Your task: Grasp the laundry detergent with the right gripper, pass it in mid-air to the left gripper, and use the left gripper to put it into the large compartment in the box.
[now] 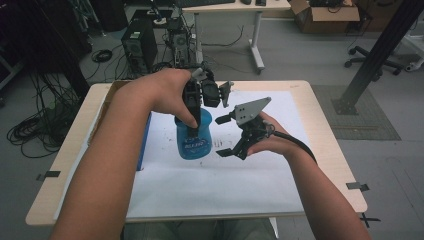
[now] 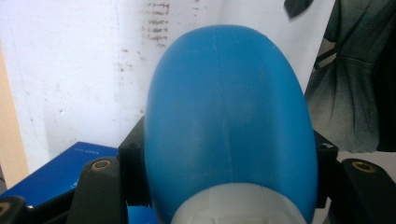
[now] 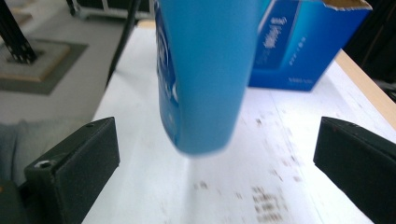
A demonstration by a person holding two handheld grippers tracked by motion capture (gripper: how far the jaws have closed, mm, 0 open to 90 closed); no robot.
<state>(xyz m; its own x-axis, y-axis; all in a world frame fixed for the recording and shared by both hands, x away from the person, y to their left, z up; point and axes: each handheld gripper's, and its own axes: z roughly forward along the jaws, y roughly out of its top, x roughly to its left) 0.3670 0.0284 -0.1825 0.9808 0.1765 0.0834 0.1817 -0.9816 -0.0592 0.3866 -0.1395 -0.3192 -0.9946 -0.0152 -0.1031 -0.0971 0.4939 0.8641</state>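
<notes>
Wooden table [image 1: 327, 131]; white sheet [image 1: 210, 190], blue box [image 1: 145, 142] on it.

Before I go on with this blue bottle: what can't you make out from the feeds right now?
- Blue plastic bottle: label print too small in the high view, motion-blurred in the right gripper view.
- Its pale grey cap: cut off by the left gripper view's bottom edge; the hand hides it from above.
- Blue cardboard box: mostly behind the bottle; the forearm covers it in the high view.
- Bottle bottom: whether it touches the white sheet, unclear.
</notes>
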